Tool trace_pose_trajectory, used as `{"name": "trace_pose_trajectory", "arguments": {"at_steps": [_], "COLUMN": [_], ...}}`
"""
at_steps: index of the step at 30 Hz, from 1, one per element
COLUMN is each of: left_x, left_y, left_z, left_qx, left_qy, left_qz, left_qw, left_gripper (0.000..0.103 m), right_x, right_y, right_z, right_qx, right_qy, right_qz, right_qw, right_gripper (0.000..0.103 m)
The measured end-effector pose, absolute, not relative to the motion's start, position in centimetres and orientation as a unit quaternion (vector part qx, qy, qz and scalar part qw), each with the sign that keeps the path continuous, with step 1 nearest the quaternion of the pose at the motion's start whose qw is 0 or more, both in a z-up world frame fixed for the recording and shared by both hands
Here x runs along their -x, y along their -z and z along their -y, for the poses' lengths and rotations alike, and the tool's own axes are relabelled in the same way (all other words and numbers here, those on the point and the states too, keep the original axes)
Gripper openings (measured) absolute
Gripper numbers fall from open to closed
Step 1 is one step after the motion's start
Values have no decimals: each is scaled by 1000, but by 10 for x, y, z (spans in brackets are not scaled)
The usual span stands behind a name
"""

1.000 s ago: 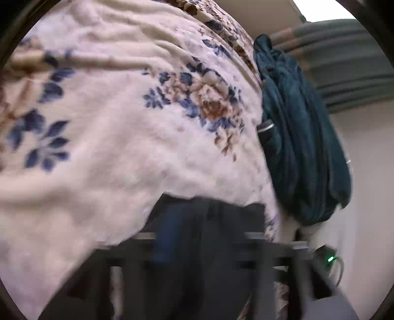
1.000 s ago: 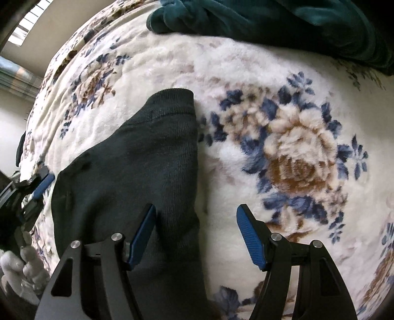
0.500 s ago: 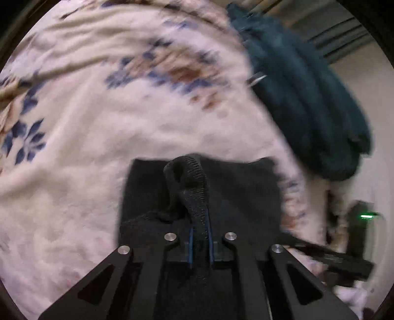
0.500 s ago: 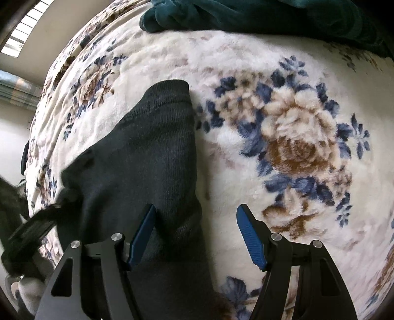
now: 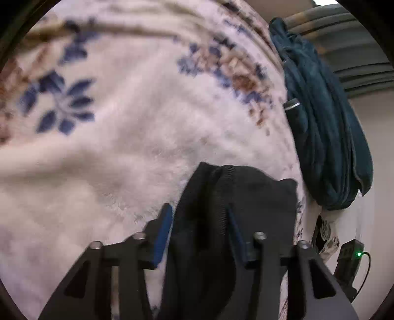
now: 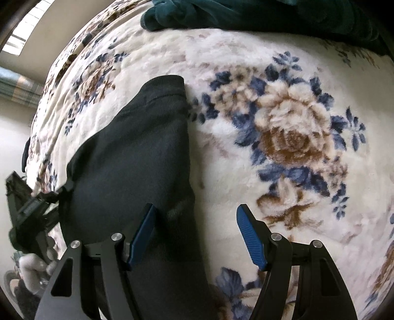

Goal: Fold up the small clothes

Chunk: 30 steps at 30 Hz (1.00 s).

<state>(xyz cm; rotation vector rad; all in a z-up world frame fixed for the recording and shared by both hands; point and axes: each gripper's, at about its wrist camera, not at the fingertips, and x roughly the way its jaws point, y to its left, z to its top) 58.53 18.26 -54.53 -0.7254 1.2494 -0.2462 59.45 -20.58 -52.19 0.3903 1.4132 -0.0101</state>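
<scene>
A black sock [image 5: 258, 201] lies flat on the floral plush blanket [image 5: 123, 147]. Its ribbed edge is bunched up between the fingers of my left gripper [image 5: 197, 208], whose jaws are opening; the blue pads stand apart from the fabric. In the right wrist view the same sock [image 6: 138, 152] stretches away to its cuff at the upper middle. My right gripper [image 6: 196, 208] hovers open over the sock's right edge, one finger above the sock, the other above the blanket. The left gripper [image 6: 27, 214] shows blurred at the sock's left end.
A dark teal garment [image 5: 325, 137] is heaped along the blanket's far right edge and shows as the teal garment [image 6: 246, 14] at the top of the right wrist view. A small black device with a green light [image 5: 349, 256] sits beyond the bed edge.
Half a second ago my left gripper was shut on a pinched fold of the sock; now its jaws have spread and the fold rests loose between them. The right gripper has stayed put.
</scene>
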Motion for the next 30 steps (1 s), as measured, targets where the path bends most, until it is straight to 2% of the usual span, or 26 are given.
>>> {"name": "trace_pose_trajectory", "arguments": {"at_steps": [2, 4, 5, 7, 9, 16, 21, 27, 29, 30], "left_x": [-573, -552, -545, -524, -494, -373, -272, -195, -181, -178], "left_y": [525, 500, 490, 480, 472, 470, 488, 511, 521, 524], "left_z": [-182, -175, -173, -165, -163, -165, -157, -133, -124, -120], "left_qx": [336, 312, 299, 278, 277, 257, 260, 240, 236, 230], "left_qy": [117, 117, 119, 114, 110, 70, 35, -8, -17, -21], "left_qz": [-553, -544, -540, -540, -546, -600, -651, -688, -692, -690], "left_qw": [753, 770, 777, 786, 783, 754, 712, 685, 682, 686], "left_gripper": [49, 66, 69, 74, 74, 74, 74, 73, 72, 62], "right_x": [-587, -575, -568, -547, -525, -421, -340, -263, -240, -230], "right_y": [519, 514, 513, 509, 509, 517, 528, 535, 538, 539], "right_z": [205, 205, 205, 202, 198, 183, 174, 168, 168, 167], "right_qx": [-176, -170, -164, -156, -152, -144, -143, -142, -147, -148], "right_qy": [2, 0, 1, -4, -13, -43, -65, -85, -85, -85], "right_qz": [-646, -648, -650, -659, -671, -719, -756, -772, -773, -772], "right_qw": [743, 742, 742, 736, 726, 678, 635, 614, 611, 612], "right_gripper": [70, 70, 72, 97, 102, 102, 102, 102, 102, 102]}}
